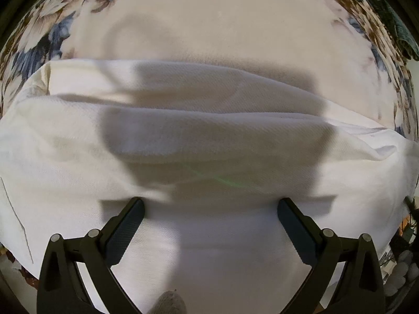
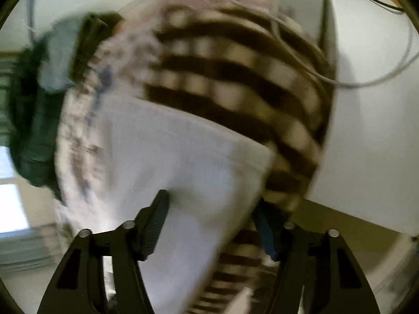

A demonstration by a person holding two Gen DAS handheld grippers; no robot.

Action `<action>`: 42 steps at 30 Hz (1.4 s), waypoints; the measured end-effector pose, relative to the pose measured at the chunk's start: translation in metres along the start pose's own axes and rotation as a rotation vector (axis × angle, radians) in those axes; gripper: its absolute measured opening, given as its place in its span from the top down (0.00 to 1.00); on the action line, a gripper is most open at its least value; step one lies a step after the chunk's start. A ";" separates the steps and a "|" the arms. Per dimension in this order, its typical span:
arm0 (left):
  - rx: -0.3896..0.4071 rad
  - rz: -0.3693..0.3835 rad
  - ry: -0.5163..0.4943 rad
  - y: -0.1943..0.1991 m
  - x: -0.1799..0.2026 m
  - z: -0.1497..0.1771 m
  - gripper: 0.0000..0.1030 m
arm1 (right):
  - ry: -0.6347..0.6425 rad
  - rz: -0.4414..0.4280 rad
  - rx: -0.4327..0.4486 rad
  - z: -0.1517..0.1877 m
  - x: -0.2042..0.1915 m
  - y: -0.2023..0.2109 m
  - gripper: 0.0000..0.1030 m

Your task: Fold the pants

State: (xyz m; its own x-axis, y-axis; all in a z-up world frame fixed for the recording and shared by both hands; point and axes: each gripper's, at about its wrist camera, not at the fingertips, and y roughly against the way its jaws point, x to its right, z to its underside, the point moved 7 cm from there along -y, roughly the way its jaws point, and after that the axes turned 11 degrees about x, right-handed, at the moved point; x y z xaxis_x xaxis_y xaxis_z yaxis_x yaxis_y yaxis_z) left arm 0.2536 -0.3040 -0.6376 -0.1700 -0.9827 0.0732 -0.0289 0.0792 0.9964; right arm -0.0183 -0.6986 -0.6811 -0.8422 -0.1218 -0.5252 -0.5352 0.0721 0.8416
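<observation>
Hovering spread wide, my left gripper [image 1: 210, 206] holds nothing; both fingers [image 1: 128, 229] are apart over the white pants [image 1: 183, 136], whose cloth fills the space between and beyond them. Whether the tips press the fabric or float just above it, I cannot tell. Past my left fingertips the pants lie in long soft folds running across my view, my own shadow falling over them. Beyond the far fold lies a pale blanket [image 1: 209, 26] with blue and brown flowers around its border, and a dark green cloth [image 1: 400, 28] shows at the far right edge.

My right gripper [image 2: 212, 204] is also spread, with nothing clamped. This view is blurred. A white stretch of the pants [image 2: 183, 162] sits between and ahead of my right fingers, its edge near the right-hand one. Beyond it is a brown-and-cream striped fabric [image 2: 235, 73], crossed by a thin pale cable [image 2: 340, 82]. To the left lie the flowered blanket [image 2: 78, 136] and a heap of dark green cloth [image 2: 34, 120].
</observation>
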 end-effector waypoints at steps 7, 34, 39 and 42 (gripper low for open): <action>0.000 -0.001 0.004 0.003 -0.002 0.007 0.00 | -0.048 -0.202 -0.015 0.001 -0.028 -0.018 0.40; 0.234 0.111 0.243 0.142 -0.125 0.054 0.00 | 0.518 -0.412 -0.012 0.196 -0.256 0.083 0.92; 0.227 0.047 0.342 0.142 -0.204 0.079 0.00 | 0.650 -0.396 -0.175 0.321 -0.277 0.030 0.92; 0.238 0.012 0.403 0.145 -0.252 0.098 0.00 | 0.738 -0.349 -0.267 0.393 -0.271 -0.005 0.92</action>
State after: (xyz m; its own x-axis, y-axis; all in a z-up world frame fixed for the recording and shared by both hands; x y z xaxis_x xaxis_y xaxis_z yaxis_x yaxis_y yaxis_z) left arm 0.1953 -0.0289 -0.5157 0.2233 -0.9643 0.1422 -0.2626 0.0810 0.9615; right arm 0.1872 -0.2773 -0.5929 -0.3248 -0.7130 -0.6214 -0.6452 -0.3134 0.6968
